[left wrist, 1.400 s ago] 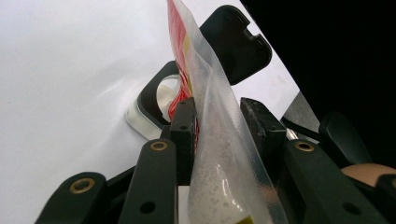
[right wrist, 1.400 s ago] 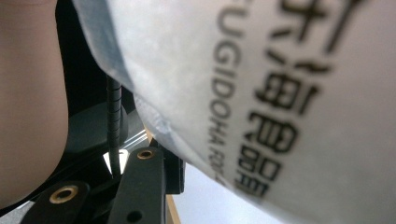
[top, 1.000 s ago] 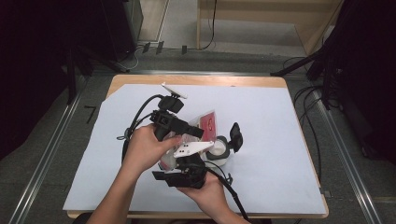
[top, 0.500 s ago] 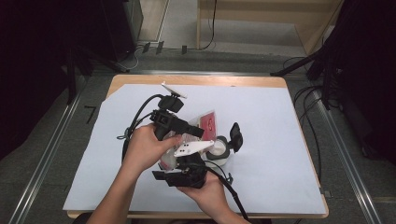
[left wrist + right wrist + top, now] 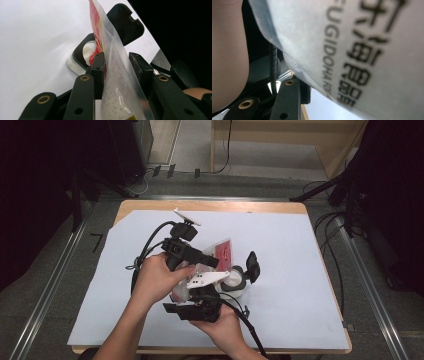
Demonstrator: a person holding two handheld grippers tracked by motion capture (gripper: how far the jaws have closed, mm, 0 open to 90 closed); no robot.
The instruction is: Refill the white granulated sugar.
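Pouch [image 5: 362, 50] blurs close, hiding right gripper's [image 5: 200, 296] far jaw; grip unclear.

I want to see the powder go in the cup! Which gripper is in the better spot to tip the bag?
Probably the left gripper: its jaws clamp the bag upright, aimed at the open cup. The right gripper sits lower, by the bag's bottom.

Both forearms come in bare, with no sleeves in sight. The left gripper [image 5: 210, 262] and the right gripper [image 5: 200, 290] have black bodies, each trailing a black cable, and white three-cornered plates on top (the right one dotted with small holes). Up close, the matte black jaw arms carry brass-ringed pivot holes.
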